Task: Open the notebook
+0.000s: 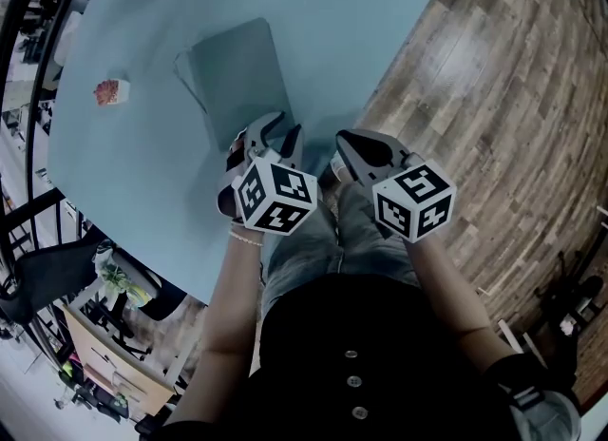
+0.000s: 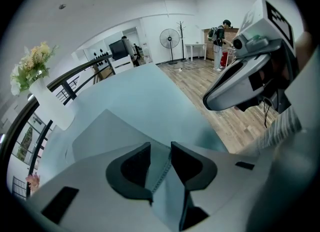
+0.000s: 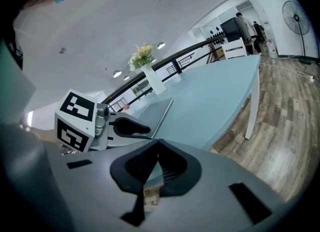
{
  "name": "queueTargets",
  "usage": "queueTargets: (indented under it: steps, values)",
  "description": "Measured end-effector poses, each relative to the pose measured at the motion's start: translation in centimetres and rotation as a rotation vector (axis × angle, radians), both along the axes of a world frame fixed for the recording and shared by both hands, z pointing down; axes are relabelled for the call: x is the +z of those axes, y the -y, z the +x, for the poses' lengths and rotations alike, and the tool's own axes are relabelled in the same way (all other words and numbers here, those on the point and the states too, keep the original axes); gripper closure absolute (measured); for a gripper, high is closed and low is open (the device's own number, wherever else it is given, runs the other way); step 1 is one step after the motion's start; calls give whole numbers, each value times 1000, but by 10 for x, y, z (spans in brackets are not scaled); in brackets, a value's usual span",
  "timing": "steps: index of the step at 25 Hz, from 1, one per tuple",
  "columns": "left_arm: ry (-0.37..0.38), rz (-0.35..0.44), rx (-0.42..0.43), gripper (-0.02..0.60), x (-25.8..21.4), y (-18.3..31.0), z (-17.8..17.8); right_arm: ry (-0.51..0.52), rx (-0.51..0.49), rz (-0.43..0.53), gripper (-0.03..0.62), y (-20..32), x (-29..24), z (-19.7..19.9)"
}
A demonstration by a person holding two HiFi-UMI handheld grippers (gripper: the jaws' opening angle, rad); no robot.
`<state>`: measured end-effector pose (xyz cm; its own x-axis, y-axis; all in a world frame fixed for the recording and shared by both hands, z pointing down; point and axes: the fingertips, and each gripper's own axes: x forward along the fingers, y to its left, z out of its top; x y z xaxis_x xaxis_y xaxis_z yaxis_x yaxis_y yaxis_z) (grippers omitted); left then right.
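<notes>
A black buttoned shirt (image 1: 353,373) sits nearest. The left tool (image 1: 275,135) has its jaws apart, and the near edge of the notebook (image 1: 237,73) shows between them, unpinched. The notebook is a closed, matte grey slab with rounded corners. It lies flat by the near edge of the smooth pale-blue surface (image 1: 380,11). The right tool (image 1: 344,144), jaws together and empty, is held at that edge, beside the wood-plank floor (image 1: 494,97). Open surface stretches beyond the notebook.
</notes>
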<state>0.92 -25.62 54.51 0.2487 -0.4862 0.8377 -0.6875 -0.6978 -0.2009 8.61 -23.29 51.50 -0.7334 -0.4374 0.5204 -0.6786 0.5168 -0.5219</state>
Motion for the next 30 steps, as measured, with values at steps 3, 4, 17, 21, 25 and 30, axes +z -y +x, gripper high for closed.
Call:
queueTargets:
  steps: [3,4,17,21,25,30]
  values:
    - [-27,-23,-17,455,-1,0,0,5,-25,6,589,5,-2,-4]
    - [-32,-30,-24,462,-2,0,-1,7,-36,8,590,7,-2,-6]
    - [-96,-17,-69,537,-20,0,-3,15,-102,54,590,23,-18,-17]
    - [-128,41,-79,548,-36,0,-8,19,-81,59,590,19,-24,-23]
    - [-187,89,-99,552,-54,0,-18,7,-67,81,589,13,-32,-34]
    - [-272,137,-126,553,-74,-1,-31,0,-68,108,590,10,-43,-48]
